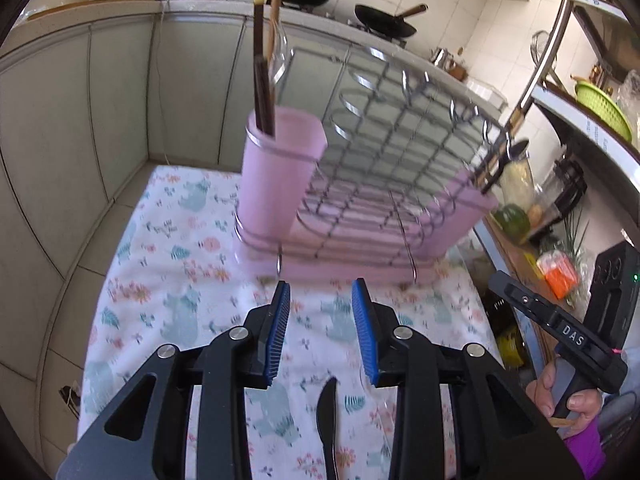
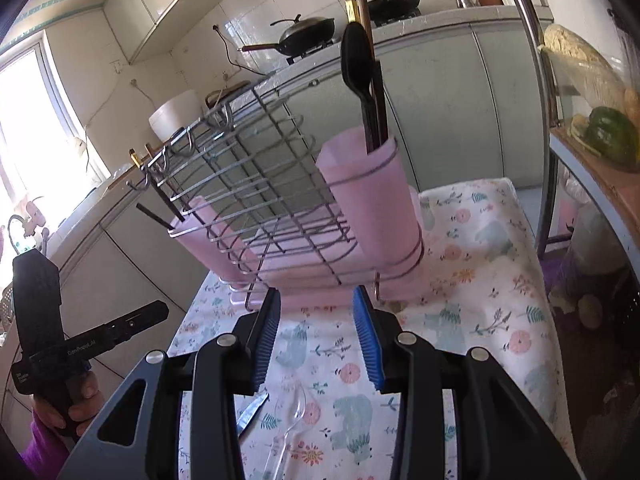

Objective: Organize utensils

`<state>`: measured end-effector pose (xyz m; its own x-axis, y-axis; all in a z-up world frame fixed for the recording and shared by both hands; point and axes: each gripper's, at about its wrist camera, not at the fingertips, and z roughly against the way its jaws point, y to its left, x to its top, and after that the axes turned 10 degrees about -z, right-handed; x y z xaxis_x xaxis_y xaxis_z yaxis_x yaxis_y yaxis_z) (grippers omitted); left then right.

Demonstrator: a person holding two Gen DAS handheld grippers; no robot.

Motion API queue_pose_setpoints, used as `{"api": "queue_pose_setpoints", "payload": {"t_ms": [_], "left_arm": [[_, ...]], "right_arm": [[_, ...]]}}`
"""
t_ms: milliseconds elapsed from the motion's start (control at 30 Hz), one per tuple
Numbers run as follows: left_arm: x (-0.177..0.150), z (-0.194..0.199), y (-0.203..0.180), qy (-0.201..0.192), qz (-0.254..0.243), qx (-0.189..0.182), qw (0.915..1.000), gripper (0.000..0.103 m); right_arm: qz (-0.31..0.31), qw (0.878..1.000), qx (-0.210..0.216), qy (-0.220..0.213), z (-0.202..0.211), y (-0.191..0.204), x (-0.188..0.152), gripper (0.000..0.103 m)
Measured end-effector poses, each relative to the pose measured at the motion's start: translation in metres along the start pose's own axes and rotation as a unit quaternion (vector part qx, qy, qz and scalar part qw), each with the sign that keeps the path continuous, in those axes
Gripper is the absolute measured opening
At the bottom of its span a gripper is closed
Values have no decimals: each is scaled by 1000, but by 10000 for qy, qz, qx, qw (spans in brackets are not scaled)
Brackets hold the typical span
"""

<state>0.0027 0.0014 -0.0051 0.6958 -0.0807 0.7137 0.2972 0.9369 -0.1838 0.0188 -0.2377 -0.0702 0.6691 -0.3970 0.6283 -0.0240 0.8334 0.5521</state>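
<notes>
Left gripper [image 1: 321,304] and right gripper [image 2: 316,312] both with jaws apart and empty above the floral-clothed counter [image 1: 168,240]. Black plastic knife [image 1: 327,420] flat on the cloth near the close edge, below the left jaws; clear plastic spoon [image 2: 292,420] likewise below the right jaws (a metal blade [image 2: 252,410] just beside it). Pink dish rack [image 2: 280,216] toward the far edge, chopsticks [image 1: 264,92] and black spoon [image 2: 356,60] upright in its corner cup [image 1: 280,168].

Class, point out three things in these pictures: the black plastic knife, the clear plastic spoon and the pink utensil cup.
black plastic knife [image 1: 327,412], left wrist view, on its blade.
clear plastic spoon [image 2: 298,404], right wrist view, on its bowl.
pink utensil cup [image 1: 280,168], left wrist view, on its front wall.
</notes>
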Motion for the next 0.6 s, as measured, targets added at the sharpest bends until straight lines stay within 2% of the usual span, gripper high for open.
{"api": "queue_pose_setpoints", "payload": {"t_ms": [300, 600], "left_arm": [[-42, -31, -12, 970, -71, -266, 9949, 32], [-66, -70, -33, 1635, -611, -77, 9846, 32]], "right_arm": [[-358, 9968, -52, 715, -15, -14, -33, 37], [-544, 9920, 18, 1143, -25, -19, -46, 37]]}}
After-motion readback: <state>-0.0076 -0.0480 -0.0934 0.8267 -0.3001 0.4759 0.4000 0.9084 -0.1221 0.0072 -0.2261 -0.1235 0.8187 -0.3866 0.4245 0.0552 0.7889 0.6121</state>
